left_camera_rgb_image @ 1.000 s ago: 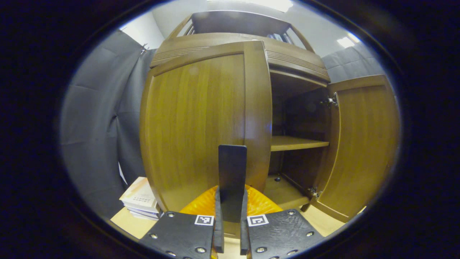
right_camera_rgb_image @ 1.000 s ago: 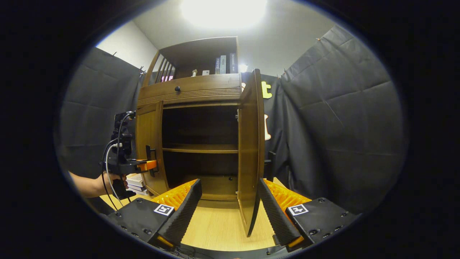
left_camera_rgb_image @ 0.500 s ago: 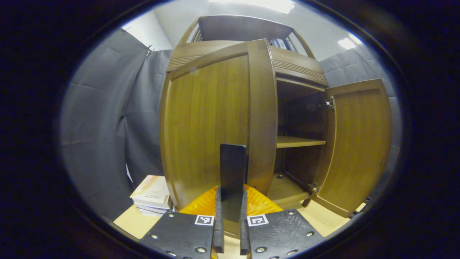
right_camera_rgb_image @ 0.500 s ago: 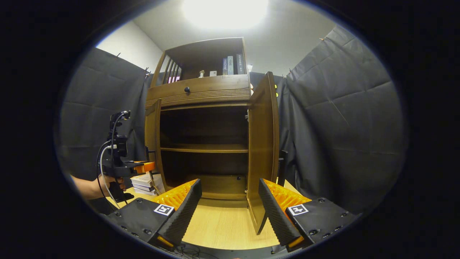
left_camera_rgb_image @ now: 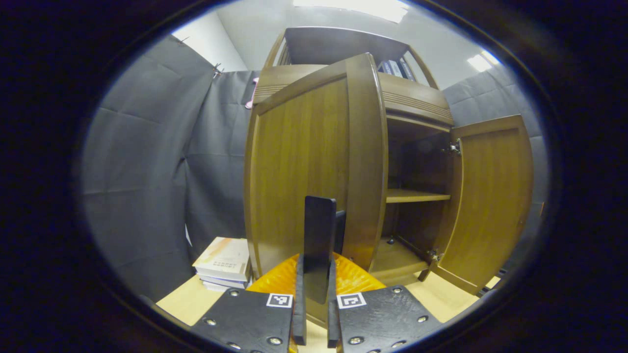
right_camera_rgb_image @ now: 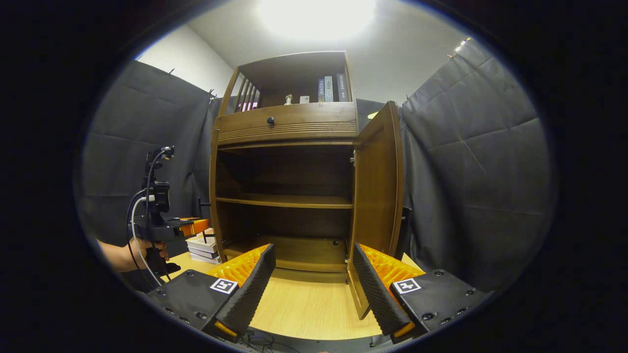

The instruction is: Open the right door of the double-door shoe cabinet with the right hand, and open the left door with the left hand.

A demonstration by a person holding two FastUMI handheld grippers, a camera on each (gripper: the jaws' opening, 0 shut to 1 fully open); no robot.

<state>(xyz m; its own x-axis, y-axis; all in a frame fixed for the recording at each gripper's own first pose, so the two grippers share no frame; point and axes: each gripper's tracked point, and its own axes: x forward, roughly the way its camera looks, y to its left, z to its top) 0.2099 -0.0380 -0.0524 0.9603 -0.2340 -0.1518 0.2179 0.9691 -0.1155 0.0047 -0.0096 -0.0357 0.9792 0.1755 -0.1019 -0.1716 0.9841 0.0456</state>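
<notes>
Both doors stood swung out. Nearest, the left gripper (left_camera_rgb_image: 314, 274) had its fingers clamped on the dark handle (left_camera_rgb_image: 319, 245) of the left door (left_camera_rgb_image: 304, 166). The right gripper (right_camera_rgb_image: 314, 287) hung spread wide, gripping nothing, beside the right door (right_camera_rgb_image: 378, 196). Beyond lay the shoe cabinet (right_camera_rgb_image: 287, 127) and its inner shelf (right_camera_rgb_image: 284, 201).

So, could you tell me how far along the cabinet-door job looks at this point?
Done: the right door stands swung wide, and the right gripper is open, clear of it. In hand: the left gripper is shut on the left door's handle, with the left door swung well out. Left: perhaps a little more swing, then letting go.
</notes>
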